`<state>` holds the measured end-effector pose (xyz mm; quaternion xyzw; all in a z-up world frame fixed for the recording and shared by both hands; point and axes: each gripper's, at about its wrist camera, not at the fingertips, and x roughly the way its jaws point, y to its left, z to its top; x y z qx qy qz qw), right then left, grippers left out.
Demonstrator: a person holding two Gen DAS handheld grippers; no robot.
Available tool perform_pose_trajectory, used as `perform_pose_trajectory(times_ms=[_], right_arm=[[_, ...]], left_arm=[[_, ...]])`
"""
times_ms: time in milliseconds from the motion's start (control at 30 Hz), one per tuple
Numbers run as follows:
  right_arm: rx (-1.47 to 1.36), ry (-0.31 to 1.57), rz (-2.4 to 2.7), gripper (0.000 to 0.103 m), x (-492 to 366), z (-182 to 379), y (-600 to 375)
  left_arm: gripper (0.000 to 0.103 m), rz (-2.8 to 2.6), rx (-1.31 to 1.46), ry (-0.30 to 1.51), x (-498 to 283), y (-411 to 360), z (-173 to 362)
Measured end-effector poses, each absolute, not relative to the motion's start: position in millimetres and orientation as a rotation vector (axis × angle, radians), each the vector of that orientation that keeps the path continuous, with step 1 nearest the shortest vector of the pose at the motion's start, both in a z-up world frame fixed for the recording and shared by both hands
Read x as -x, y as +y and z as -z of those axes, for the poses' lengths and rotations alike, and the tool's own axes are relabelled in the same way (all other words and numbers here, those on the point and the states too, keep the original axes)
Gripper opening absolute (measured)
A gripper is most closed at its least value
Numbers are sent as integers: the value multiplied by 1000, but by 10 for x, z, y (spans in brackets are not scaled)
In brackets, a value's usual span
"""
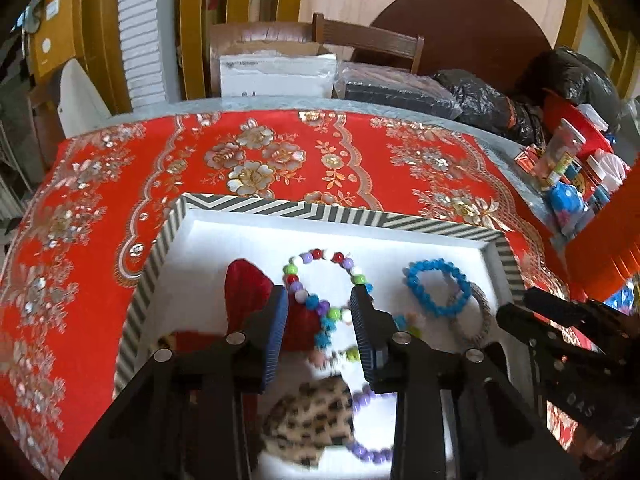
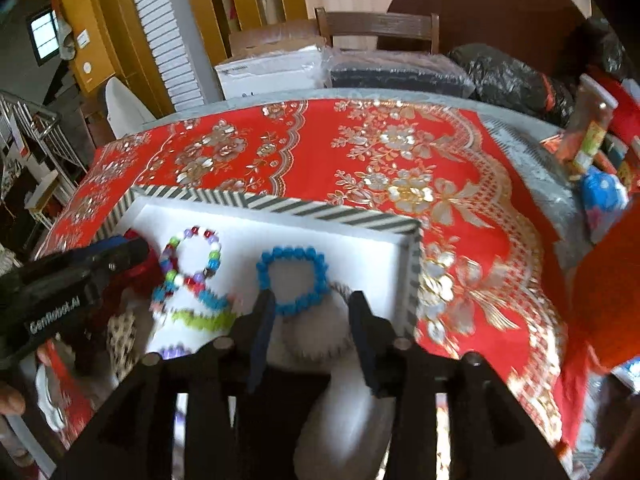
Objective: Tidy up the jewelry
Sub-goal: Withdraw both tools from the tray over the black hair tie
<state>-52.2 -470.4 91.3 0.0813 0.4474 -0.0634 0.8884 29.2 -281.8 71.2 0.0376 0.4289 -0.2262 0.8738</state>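
Beaded bracelets heaped in the white tray (image 1: 496, 240), on the red tablecloth (image 1: 120, 208). Multicolour bracelet (image 1: 320, 264) near the far rim's middle; blue bracelet (image 2: 292, 280) toward the far right corner, overlapping a grey ring (image 1: 476, 312). Left gripper (image 1: 320, 300) spread wide over the multicolour strand, gripping nothing. Right gripper (image 2: 310, 304) parted likewise above the blue one, empty. Risk: tangled strands dragging neighbours out together; closing on overlapped beads probably lifts two.

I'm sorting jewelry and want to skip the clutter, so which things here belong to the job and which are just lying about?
For the job: tray, blue bracelet, multicolored bead bracelet, purple bracelet, red scrunchie, leopard scrunchie.

Just lying about: cardboard box, black bags, chair.
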Motion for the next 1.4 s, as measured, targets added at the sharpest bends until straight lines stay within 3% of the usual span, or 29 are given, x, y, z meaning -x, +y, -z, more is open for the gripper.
perform_pose_trajectory(times_ms=[700, 1400], right_arm=[[-168, 830, 137, 57, 1881, -1182, -4125], [-133, 874, 98, 59, 2458, -1075, -3715]], left_arm=[[24, 453, -160, 749, 1094, -2397, -1011], [24, 394, -171, 739, 1771, -1884, -898]])
